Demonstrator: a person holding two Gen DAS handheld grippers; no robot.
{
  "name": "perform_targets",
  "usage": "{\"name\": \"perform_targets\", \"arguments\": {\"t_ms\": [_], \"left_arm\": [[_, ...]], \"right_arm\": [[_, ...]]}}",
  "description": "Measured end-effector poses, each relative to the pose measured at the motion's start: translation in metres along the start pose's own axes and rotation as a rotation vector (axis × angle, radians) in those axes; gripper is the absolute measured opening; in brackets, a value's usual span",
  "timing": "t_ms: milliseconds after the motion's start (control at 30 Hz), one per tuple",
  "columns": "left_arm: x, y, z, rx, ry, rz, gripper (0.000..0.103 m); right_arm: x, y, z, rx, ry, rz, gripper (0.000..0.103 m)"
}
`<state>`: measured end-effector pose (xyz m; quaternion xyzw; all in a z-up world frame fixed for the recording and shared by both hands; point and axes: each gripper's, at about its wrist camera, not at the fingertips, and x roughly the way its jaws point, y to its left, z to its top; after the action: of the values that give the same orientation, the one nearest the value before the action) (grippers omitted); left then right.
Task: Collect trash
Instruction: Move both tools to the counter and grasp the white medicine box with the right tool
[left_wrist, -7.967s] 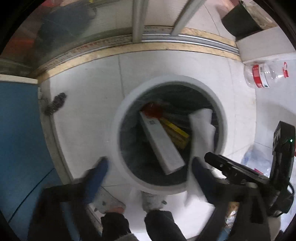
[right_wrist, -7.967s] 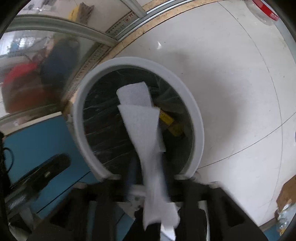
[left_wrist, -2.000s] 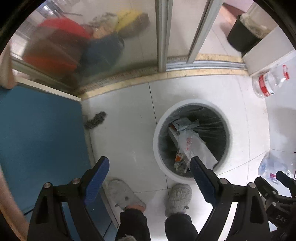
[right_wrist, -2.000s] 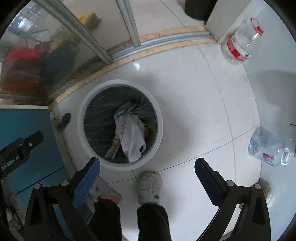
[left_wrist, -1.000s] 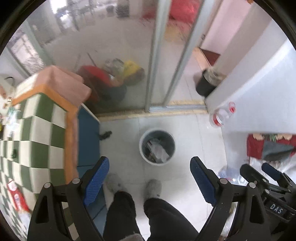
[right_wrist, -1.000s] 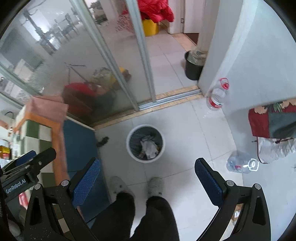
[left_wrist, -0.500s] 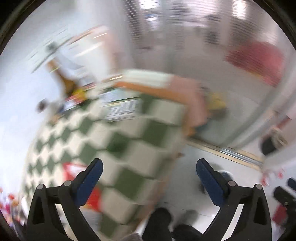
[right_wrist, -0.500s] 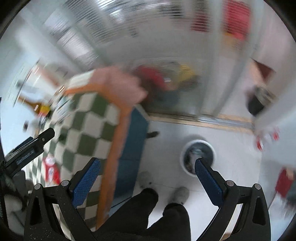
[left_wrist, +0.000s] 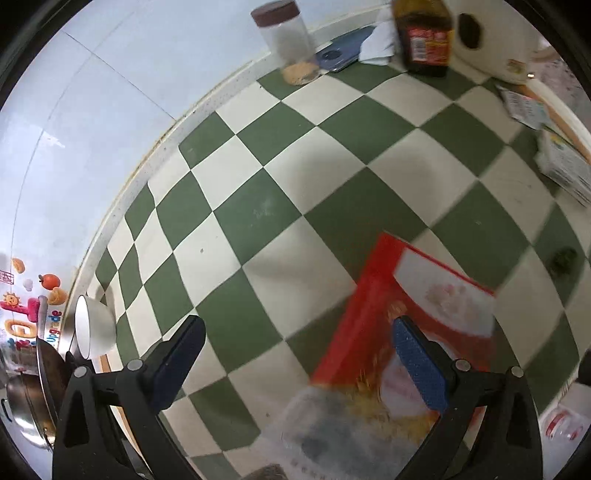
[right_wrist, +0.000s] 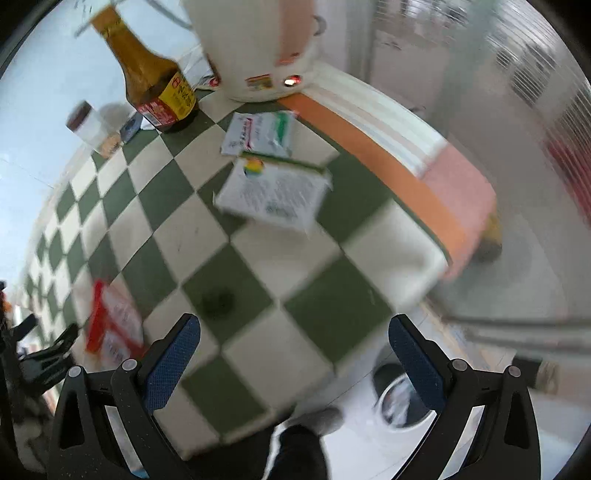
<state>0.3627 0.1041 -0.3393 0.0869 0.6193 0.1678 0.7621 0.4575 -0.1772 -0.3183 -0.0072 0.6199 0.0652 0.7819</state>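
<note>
Both tools are up over the green-and-white checked counter (left_wrist: 280, 133) now, and both sets of fingers stand wide apart with nothing between them. Empty hands, so this looks to me like the hunt for the next piece of rubbish.

The left gripper (left_wrist: 295, 363) hangs low over a flat red and white snack packet (left_wrist: 406, 314) lying on the checks. The packet sits beneath its right-hand finger and not squarely in the gap, so I'd say a shift across is needed before any close. It lies flat, which will make it awkward to pinch; a lifted edge would help.

The right gripper (right_wrist: 293, 356) looks across the counter's corner. Ahead of it lie a white printed carton with a green edge (right_wrist: 273, 192) and, just behind, a white and green leaflet-like pack (right_wrist: 258, 134), the two overlapping or touching, I can't tell which through the blur. A small dark crumpled scrap (right_wrist: 218, 301) rests nearer its left finger.

Down on the floor, past the counter edge, the round white waste bin (right_wrist: 402, 398) stands close by, handy for a short drop.

Against the wall stand a brown sauce bottle with a red and yellow label (right_wrist: 155, 81), a clear jar with a brown lid (left_wrist: 291, 44) and a big white appliance (right_wrist: 258, 48). Upright and tucked away like that, they look like keepers, not trash.
</note>
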Motion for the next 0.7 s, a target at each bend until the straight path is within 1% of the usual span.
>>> {"name": "perform_targets", "arguments": {"t_ms": [67,100,200,233,300,333,367,400,433,500,533,567,600,667,700], "left_arm": [[0.010,-0.006,0.010,0.006,-0.001,0.028,0.103],[0.014,-0.012,0.018,0.013,0.000,0.026,0.103],[0.028,-0.026,0.043,0.035,-0.009,0.056,0.103],[0.030,-0.030,0.050,0.041,-0.011,0.058,0.103],[0.032,-0.038,0.065,0.050,-0.020,0.058,0.103],[0.029,-0.041,0.071,0.055,-0.025,0.056,0.103],[0.027,-0.045,0.076,0.060,-0.032,0.052,0.103],[0.025,-0.047,0.080,0.065,-0.039,0.048,0.103],[0.022,-0.050,0.084,0.073,-0.046,0.039,0.103],[0.017,-0.056,0.090,0.090,-0.056,0.018,0.103],[0.014,-0.061,0.091,0.101,-0.062,0.007,0.103],[0.010,-0.066,0.090,0.115,-0.068,-0.011,0.103],[0.006,-0.072,0.090,0.128,-0.073,-0.031,0.103],[0.001,-0.086,0.088,0.165,-0.084,-0.080,0.103],[-0.003,-0.093,0.085,0.185,-0.087,-0.113,0.103]], "right_arm": [[0.020,0.012,0.028,-0.091,0.027,-0.049,0.103],[0.028,0.015,0.038,-0.127,0.044,-0.062,0.103],[0.058,0.033,0.067,-0.287,0.127,-0.101,0.103],[0.069,0.040,0.074,-0.358,0.161,-0.123,0.103],[0.086,0.049,0.081,-0.454,0.204,-0.152,0.103],[0.093,0.051,0.083,-0.480,0.226,-0.171,0.103],[0.097,0.052,0.084,-0.506,0.222,-0.208,0.103],[0.099,0.053,0.085,-0.528,0.209,-0.219,0.103],[0.098,0.052,0.087,-0.522,0.198,-0.190,0.097],[0.091,0.044,0.087,-0.469,0.202,-0.074,0.065],[0.088,0.038,0.086,-0.415,0.207,-0.023,0.029],[0.084,0.030,0.082,-0.367,0.200,-0.034,0.026],[0.080,0.024,0.078,-0.345,0.183,-0.038,0.025],[0.071,0.003,0.067,-0.255,0.154,0.008,0.025],[0.067,-0.013,0.059,-0.183,0.144,0.029,0.025]]}}
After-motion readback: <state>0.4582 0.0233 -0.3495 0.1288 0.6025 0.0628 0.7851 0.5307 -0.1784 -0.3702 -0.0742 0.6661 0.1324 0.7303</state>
